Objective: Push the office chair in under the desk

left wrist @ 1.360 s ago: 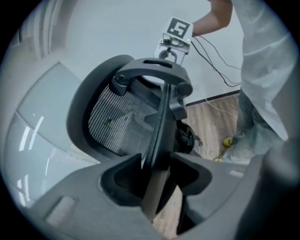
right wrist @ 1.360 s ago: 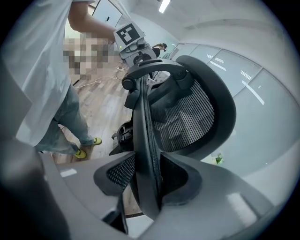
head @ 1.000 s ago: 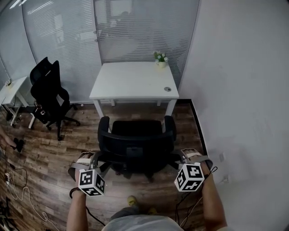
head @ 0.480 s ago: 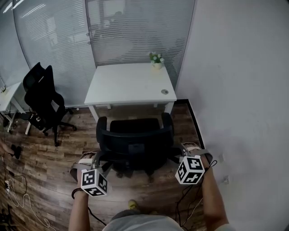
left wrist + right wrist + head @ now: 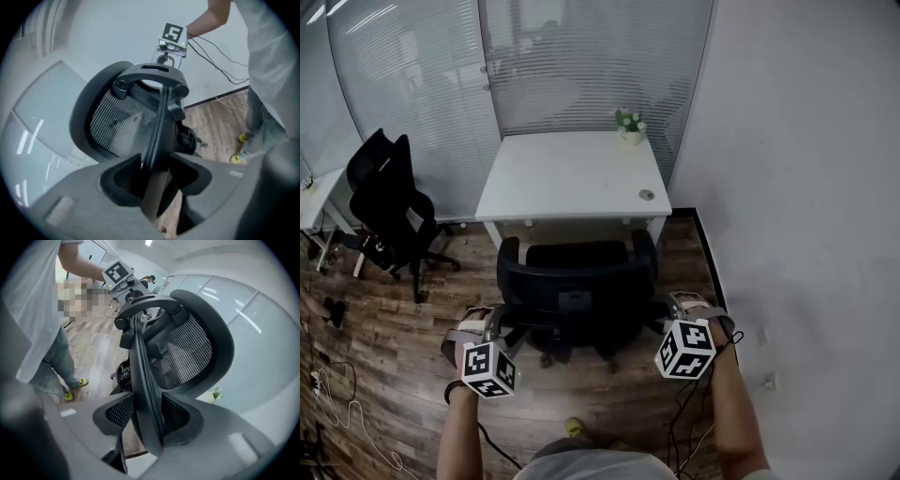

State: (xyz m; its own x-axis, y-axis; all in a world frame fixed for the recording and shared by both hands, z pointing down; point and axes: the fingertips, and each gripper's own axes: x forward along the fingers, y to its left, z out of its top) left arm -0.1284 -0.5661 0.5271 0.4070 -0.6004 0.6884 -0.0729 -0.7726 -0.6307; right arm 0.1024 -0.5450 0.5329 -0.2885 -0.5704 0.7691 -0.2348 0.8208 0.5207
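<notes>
A white wall (image 5: 797,187) runs along the right of a white desk (image 5: 567,178), and a glass partition with blinds (image 5: 581,66) closes off the space behind it, above a wood-plank floor (image 5: 394,347). The black office chair (image 5: 572,291) stands on the near side of the desk, squared to it. Its mesh backrest faces the person, and the front of its seat is right at the desk's near edge. A second black chair (image 5: 389,202) sits well to the desk's left. The person, forearms out on the near side of the desk, holds the backrest from both sides. The left gripper (image 5: 157,173) is clamped on the backrest's left rim, the dark frame filling the gap between its jaws. The right gripper (image 5: 147,411) grips the right rim; its jaws have just been opening a little, yet the rim sits between them with both pads against it. A potted plant (image 5: 629,125) stands on the desk's far right corner. A round cable grommet (image 5: 647,195) is set in the top near the desk's near right corner.
</notes>
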